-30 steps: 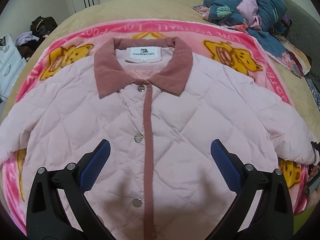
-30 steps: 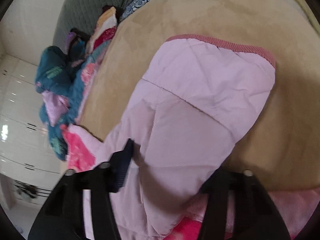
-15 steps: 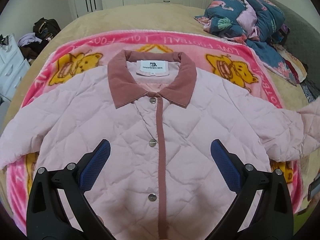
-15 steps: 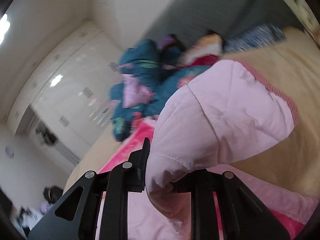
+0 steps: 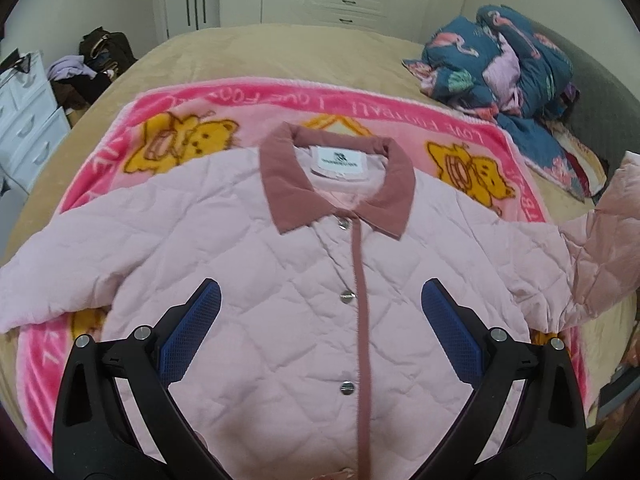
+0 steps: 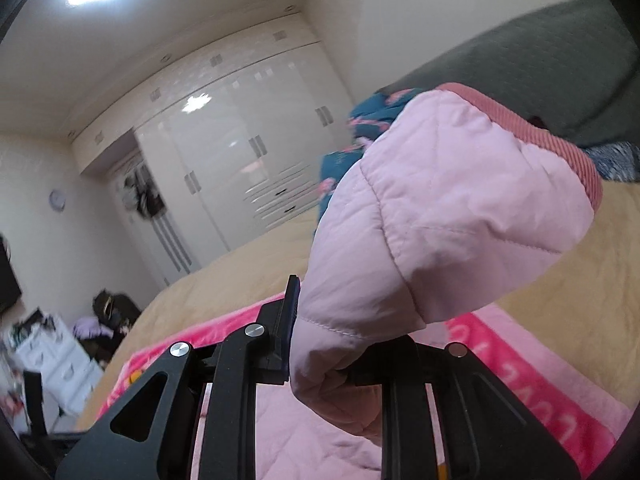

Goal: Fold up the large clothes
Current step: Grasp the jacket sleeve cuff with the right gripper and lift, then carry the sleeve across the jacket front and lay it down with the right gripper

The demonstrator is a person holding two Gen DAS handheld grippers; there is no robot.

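Observation:
A pale pink quilted jacket [image 5: 256,264] with a dusty-rose collar and snap placket lies face up on a pink bear-print blanket [image 5: 240,100]. My left gripper [image 5: 320,332] hovers open above the jacket's lower front, with nothing between its blue pads. The jacket's right sleeve [image 5: 604,248] is lifted off the bed at the right edge of the left wrist view. In the right wrist view my right gripper [image 6: 332,344] is shut on that sleeve [image 6: 432,220], whose ribbed pink cuff [image 6: 560,148] hangs ahead of the fingers.
The blanket lies on a tan bed [image 5: 280,52]. A heap of teal flamingo-print bedding [image 5: 500,60] sits at the bed's far right by a grey headboard [image 6: 540,64]. White wardrobes [image 6: 240,152] line the far wall. White drawers [image 5: 24,128] and a dark bag [image 5: 104,48] stand at the left.
My right gripper closed on the sleeve, lifted it off the bed and rolled upright. The left gripper drew back and rose, so more of the jacket and room shows.

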